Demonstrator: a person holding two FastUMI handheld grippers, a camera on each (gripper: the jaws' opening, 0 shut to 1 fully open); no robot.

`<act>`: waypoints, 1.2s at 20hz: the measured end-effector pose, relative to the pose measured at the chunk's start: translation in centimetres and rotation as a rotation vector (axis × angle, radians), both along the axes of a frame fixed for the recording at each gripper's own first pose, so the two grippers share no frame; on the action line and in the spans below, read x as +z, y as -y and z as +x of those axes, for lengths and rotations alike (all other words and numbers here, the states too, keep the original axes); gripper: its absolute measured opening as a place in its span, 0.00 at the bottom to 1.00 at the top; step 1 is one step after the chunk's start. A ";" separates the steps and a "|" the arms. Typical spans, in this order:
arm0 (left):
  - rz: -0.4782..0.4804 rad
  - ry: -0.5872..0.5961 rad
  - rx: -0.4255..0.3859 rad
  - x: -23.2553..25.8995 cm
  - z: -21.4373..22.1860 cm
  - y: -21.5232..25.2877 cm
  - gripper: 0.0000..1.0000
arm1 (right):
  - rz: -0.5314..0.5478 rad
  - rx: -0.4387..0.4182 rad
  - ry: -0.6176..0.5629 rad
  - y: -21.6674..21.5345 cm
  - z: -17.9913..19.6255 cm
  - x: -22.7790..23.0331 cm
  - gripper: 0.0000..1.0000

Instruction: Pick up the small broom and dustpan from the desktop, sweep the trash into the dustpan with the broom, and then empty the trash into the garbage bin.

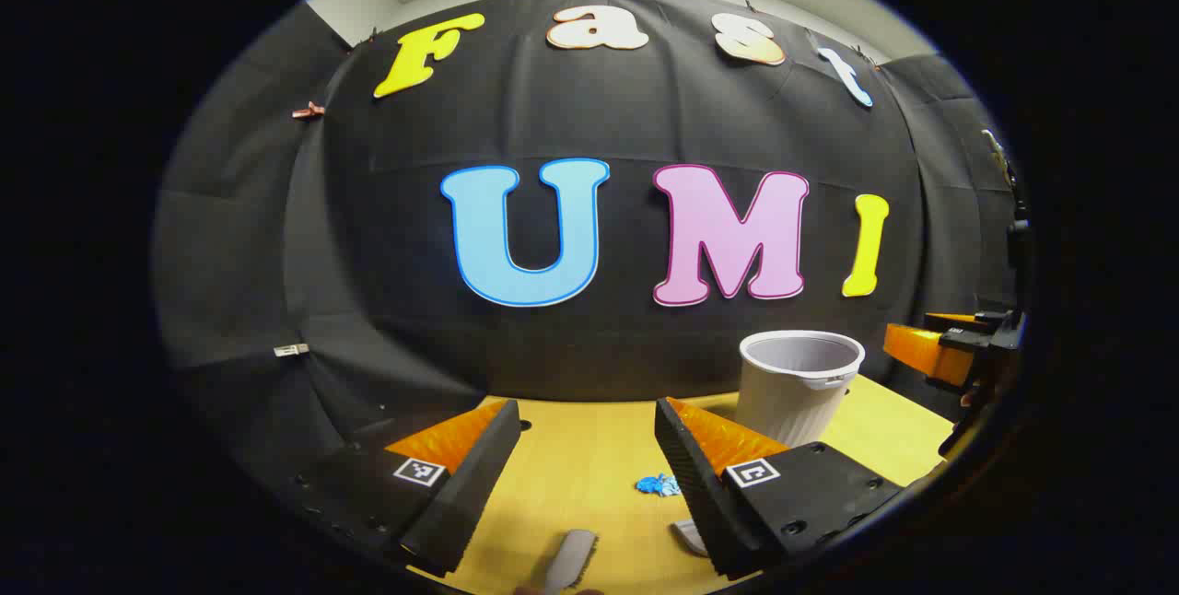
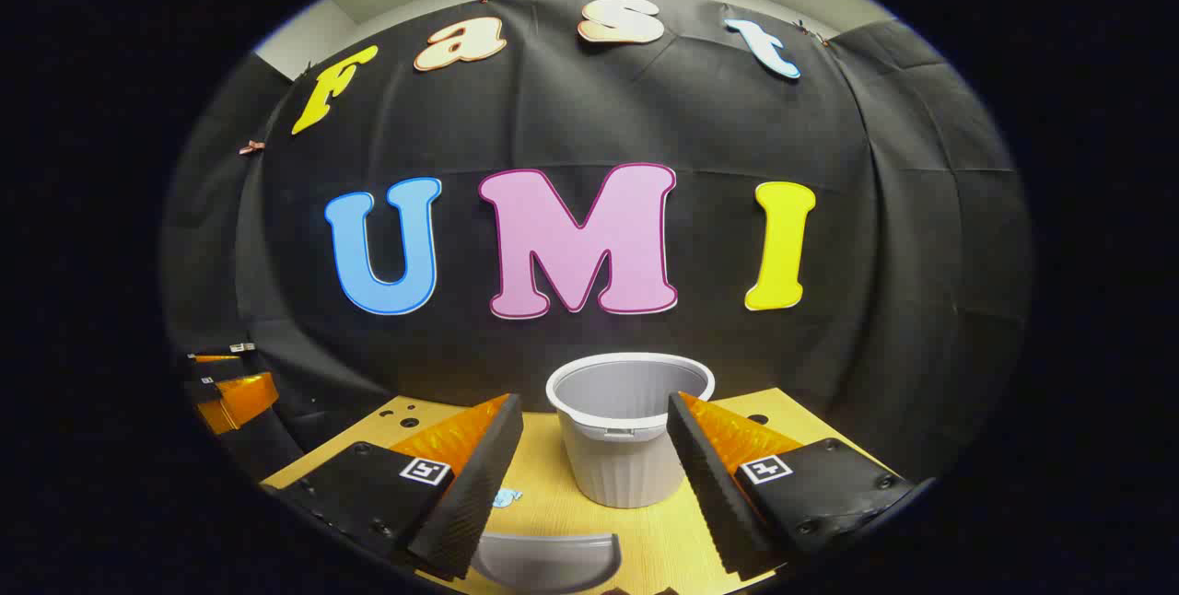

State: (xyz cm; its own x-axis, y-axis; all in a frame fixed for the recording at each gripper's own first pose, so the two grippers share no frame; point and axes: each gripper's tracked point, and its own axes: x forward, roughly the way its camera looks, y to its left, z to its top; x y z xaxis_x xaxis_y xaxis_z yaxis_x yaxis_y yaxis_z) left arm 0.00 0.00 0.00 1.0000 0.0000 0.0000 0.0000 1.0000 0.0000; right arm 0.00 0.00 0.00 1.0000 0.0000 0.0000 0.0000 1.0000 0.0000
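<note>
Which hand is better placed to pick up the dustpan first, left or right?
Probably the right. The dustpan lies just below and between the open right tongs, in front of the bin. The left tongs, also open, are lined up with the broom instead, near the blue trash.

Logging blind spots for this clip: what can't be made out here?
- Broom, left gripper view: cut off by the bottom edge.
- Dustpan, right gripper view: its handle cut off below.
- Blue trash, left gripper view: too small to identify.
- Bin, both views: inside hidden by its rim.
</note>
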 end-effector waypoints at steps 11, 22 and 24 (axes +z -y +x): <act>-0.040 -0.037 0.001 -2.2 0.6 -2.8 0.95 | -0.005 -0.012 -0.049 -1.8 0.5 -1.6 0.98; 0.041 -0.125 0.034 -4.7 -0.1 -5.4 0.95 | 0.017 0.008 -0.122 -2.3 0.5 -3.7 0.98; 0.039 -0.198 0.015 -6.9 -0.2 -5.5 0.95 | 0.004 0.005 -0.151 -2.0 0.3 -4.7 0.97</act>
